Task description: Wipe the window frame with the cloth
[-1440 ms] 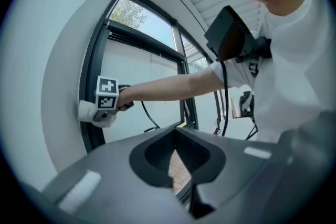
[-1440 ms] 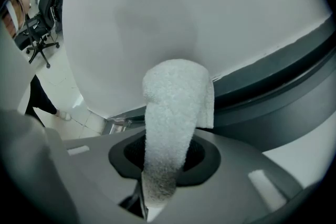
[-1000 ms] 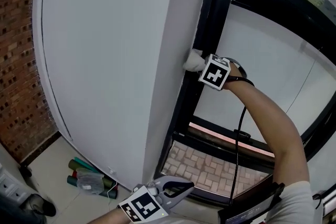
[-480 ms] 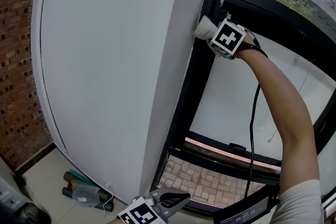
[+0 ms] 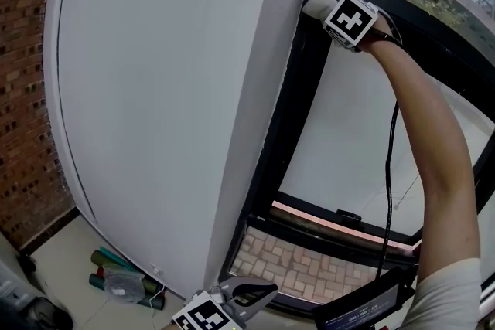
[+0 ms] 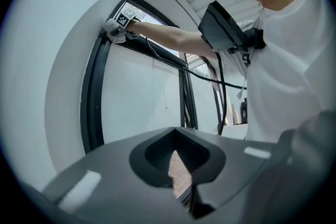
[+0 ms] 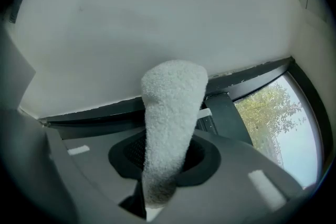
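Note:
A black window frame (image 5: pixel 298 100) runs up beside a white wall. High on its upright, my right gripper (image 5: pixel 334 10) is shut on a white fluffy cloth (image 5: pixel 317 2), which presses against the frame's edge by the wall. In the right gripper view the cloth (image 7: pixel 169 128) sticks out from between the jaws toward the black frame (image 7: pixel 247 84). My left gripper (image 5: pixel 261 292) hangs low at the bottom of the head view, shut with nothing in it. The left gripper view shows the right gripper (image 6: pixel 116 26) far up on the frame (image 6: pixel 94 97).
A brick wall (image 5: pixel 23 89) stands at the left. Rolled items and a plastic bag (image 5: pixel 128 282) lie on the floor below. A cable (image 5: pixel 389 166) hangs from the right arm. A brick ledge (image 5: pixel 309 267) lies beyond the bottom frame rail.
My right gripper has slid the cloth up the frame's upright, from mid-height to near the top. The left gripper has stayed low.

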Demonstrator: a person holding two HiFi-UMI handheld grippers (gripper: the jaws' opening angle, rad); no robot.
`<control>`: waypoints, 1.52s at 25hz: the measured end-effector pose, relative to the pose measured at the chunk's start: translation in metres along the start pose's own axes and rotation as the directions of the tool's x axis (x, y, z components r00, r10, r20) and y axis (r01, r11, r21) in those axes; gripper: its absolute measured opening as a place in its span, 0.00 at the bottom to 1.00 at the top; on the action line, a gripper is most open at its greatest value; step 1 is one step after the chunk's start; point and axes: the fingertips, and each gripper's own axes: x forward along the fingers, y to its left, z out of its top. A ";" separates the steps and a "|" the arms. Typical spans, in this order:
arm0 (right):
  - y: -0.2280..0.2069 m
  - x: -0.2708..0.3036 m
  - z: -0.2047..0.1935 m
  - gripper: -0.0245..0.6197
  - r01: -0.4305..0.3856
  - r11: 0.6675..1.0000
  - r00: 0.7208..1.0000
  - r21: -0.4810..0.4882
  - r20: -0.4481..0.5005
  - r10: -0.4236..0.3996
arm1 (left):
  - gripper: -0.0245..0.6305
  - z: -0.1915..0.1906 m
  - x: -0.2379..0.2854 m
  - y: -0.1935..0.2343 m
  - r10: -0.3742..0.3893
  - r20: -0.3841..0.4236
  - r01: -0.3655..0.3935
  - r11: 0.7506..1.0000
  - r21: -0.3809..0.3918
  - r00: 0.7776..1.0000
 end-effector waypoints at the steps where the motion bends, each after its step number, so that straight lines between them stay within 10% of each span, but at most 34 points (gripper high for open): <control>1: 0.001 0.001 -0.001 0.20 -0.001 1.000 1.000 -0.005 -0.001 0.001 | 0.06 0.000 -0.001 0.000 0.002 0.002 -0.002 1.000 -0.004 1.000; 9: 0.061 -0.030 0.005 0.20 -0.051 0.998 0.986 -0.024 0.158 0.054 | 0.06 0.023 0.007 0.005 -0.042 0.024 0.040 0.996 0.085 0.999; 14: 0.174 -0.035 -0.049 0.20 -0.148 0.988 0.974 -0.048 0.167 0.154 | 0.06 0.088 -0.002 0.007 -0.112 0.102 0.101 0.989 0.112 0.988; 21: 0.343 -0.022 -0.149 0.20 -0.288 0.957 0.955 -0.046 0.057 0.290 | 0.06 0.087 0.001 0.005 -0.118 0.053 0.112 0.988 0.107 0.992; 29: 0.545 -0.011 -0.224 0.20 -0.501 0.852 0.865 -0.154 -0.133 0.484 | 0.06 0.065 0.005 0.005 -0.114 0.011 0.113 0.992 0.062 0.993; 38: 0.634 0.024 -0.235 0.20 -0.623 0.771 0.773 -0.135 -0.258 0.579 | 0.06 0.044 0.008 0.011 -0.098 -0.028 0.098 0.995 0.008 0.995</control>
